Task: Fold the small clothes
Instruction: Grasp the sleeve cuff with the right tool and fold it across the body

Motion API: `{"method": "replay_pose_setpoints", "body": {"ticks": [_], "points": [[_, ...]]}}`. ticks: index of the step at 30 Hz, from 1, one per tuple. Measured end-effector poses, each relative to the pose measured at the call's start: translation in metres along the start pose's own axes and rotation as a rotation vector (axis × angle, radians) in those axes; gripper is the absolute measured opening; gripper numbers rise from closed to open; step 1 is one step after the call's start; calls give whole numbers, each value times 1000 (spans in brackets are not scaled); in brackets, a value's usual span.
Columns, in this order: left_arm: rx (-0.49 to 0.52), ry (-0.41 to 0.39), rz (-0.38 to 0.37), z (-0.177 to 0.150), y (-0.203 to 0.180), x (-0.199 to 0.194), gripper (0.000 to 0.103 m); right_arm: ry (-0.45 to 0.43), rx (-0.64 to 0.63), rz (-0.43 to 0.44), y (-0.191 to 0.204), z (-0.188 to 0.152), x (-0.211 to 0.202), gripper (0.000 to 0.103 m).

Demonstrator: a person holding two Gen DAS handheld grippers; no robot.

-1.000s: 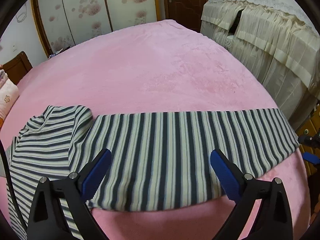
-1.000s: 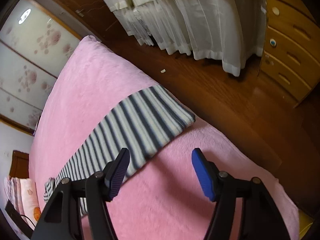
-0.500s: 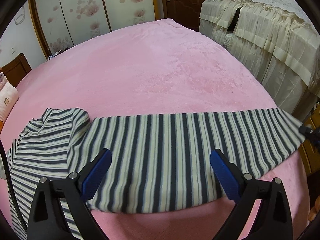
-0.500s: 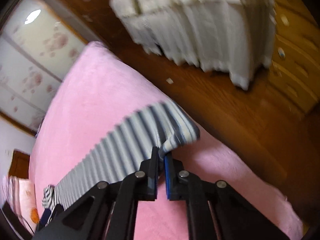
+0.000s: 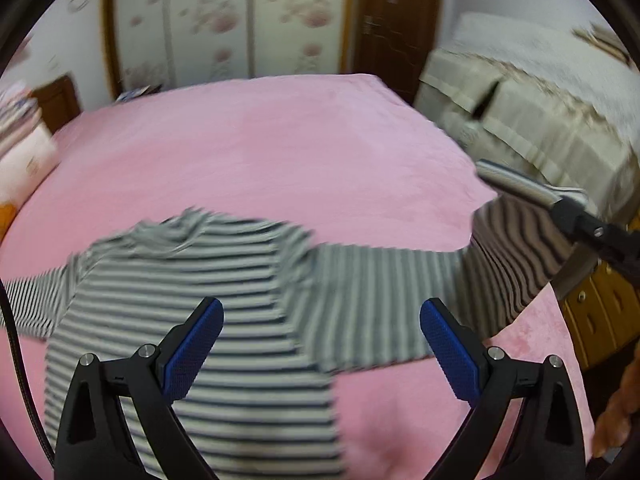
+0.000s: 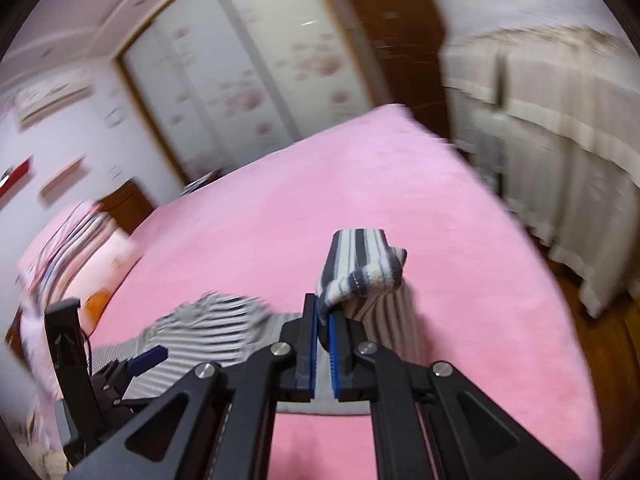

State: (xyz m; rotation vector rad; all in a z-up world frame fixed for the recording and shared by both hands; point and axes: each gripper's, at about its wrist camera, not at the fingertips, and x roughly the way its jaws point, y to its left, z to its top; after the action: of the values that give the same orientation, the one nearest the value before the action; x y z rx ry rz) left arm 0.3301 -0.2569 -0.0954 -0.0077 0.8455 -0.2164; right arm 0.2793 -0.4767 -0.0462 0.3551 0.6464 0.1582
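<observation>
A navy-and-cream striped long-sleeved top (image 5: 192, 292) lies on the pink bed (image 5: 280, 152). Its right sleeve (image 5: 508, 256) is lifted off the blanket toward the bed's right edge. My right gripper (image 6: 323, 320) is shut on the sleeve cuff (image 6: 360, 268), which bunches above the blue pads while the sleeve hangs down behind. In the left wrist view the right gripper (image 5: 576, 216) comes in from the right with the raised sleeve. My left gripper (image 5: 320, 340) hovers open above the top's body, nothing between its fingers. The left gripper (image 6: 132, 364) also shows low left in the right wrist view.
Patterned pillows (image 6: 76, 248) sit at the bed's left end. A cream draped piece of furniture (image 5: 540, 128) stands right of the bed, wooden drawers (image 5: 600, 312) beside it. Floral wardrobe doors (image 5: 240, 20) and a dark door (image 5: 396, 20) lie beyond. A person's hand (image 5: 620, 408) shows lower right.
My right gripper shut on the sleeve cuff and lifted it, rolling and swinging toward the bed. My left gripper rose and drew back, bringing the whole top into view.
</observation>
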Motion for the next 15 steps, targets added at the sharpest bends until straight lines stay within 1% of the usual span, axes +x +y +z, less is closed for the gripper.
{"method": "replay_pose_setpoints", "body": {"ticks": [2, 3, 7, 9, 11, 13, 14, 15], "points": [[-47, 14, 13, -6, 35, -7, 99, 39, -54, 48, 43, -8, 21, 5], [-69, 26, 25, -11, 55, -10, 98, 58, -71, 66, 58, -14, 30, 5], [-130, 81, 73, -36, 127, -12, 99, 160, -128, 137, 121, -52, 78, 5], [-170, 106, 85, -51, 159, -9, 99, 209, -159, 148, 144, -72, 102, 5], [-208, 139, 86, -66, 184, -4, 98, 264, -186, 141, 161, -92, 127, 5], [-241, 169, 84, -79, 202, 3, 98, 328, -218, 122, 176, -117, 151, 5], [-258, 185, 79, -87, 211, 6, 98, 351, -233, 109, 178, -125, 157, 9], [-270, 195, 73, -91, 217, 9, 98, 377, -251, 96, 184, -135, 162, 9]]}}
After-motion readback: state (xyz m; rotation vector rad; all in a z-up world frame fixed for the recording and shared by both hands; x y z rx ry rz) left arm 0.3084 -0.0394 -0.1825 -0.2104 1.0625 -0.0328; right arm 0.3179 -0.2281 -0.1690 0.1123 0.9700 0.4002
